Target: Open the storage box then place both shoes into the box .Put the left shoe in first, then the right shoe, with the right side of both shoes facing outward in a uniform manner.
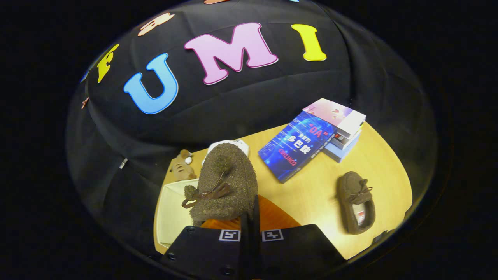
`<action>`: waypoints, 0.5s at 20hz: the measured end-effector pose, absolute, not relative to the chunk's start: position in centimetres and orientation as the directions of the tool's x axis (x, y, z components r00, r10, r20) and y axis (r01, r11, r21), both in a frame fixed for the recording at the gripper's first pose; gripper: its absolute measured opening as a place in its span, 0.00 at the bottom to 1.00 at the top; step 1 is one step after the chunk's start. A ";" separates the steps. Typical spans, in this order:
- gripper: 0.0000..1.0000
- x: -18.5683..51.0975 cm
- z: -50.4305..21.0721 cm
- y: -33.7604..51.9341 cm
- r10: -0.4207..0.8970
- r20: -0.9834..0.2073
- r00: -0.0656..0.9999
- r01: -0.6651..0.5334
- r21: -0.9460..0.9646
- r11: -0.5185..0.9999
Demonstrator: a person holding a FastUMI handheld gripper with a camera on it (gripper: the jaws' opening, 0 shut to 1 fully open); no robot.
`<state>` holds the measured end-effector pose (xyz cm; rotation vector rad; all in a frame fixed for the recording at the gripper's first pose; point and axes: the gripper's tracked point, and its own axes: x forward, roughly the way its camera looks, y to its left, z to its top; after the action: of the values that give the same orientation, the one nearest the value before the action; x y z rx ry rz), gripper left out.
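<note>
Shoe (227, 182) clamped in claw (251, 217) | wooden table (323, 186) | black cloth wall (241, 101)

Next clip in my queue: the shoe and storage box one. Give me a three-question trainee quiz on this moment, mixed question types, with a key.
1. True or false: the gripper holds a brown shoe just ahead of its fingers, above the white storage box.
2. Multiple choice: where is the other shoe?
A. inside the box
B. on the wooden table, laces up, beyond the fingers to the right
C. on top of the books
3. Fill in: the stack of books lies on the table behind the second ____.

Key: 1 true; 2 B; 3 shoe. Note that a small plush toy sits at the table's far edge beyond the box.
</note>
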<state>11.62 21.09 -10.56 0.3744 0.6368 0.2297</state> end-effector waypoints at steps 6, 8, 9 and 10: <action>0.05 10.7 -10.0 31.3 0.415 -0.541 0.732 -0.185 0.428 0.885; 0.05 10.1 -11.4 34.0 0.422 -0.565 0.709 -0.183 0.431 0.884; 0.05 9.8 -12.3 35.1 0.423 -0.582 0.695 -0.174 0.435 0.884; 0.05 9.6 -13.1 36.1 0.424 -0.597 0.681 -0.171 0.433 0.885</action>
<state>9.58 36.08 -13.14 0.3598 0.7521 0.3423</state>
